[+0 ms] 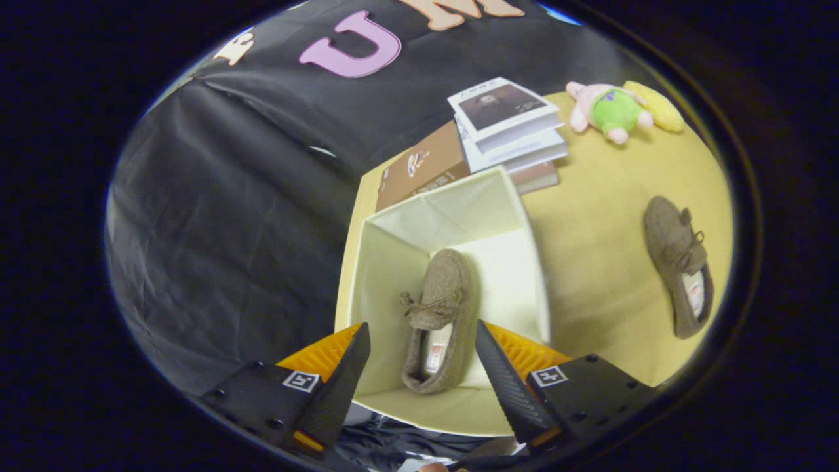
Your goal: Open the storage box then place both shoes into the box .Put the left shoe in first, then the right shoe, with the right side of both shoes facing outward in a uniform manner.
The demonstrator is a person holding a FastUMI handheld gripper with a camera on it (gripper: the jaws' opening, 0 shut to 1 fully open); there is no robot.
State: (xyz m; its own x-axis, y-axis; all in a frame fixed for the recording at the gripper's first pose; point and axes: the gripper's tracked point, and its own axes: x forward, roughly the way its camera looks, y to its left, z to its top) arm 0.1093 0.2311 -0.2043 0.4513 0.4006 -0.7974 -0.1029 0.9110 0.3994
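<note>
The storage box [393, 262] is a pale, cream-coloured fabric cube with its top open and its walls standing upright. One shoe [440, 318], a brown moccasin-type slipper with a bow lace on the upper, lies flat on the floor of the box, toe pointing away from the gripper [423, 354] and heel opening nearest to it. The gripper hangs above the near edge of the box with its fingers spread wide apart and nothing between them in contact; the shoe in the box shows in the gap between the fingers, below them. The second shoe [678, 265], of matching brown material with the same bow, lies on the yellow surface [603, 275] to the right of the box, well apart from it and from the gripper. Beyond the box, a stack of books [505, 124] rests on the surface, touching or just beside the box's far corner. A plush toy [609, 111], pink and green, lies further right on the surface.
</note>
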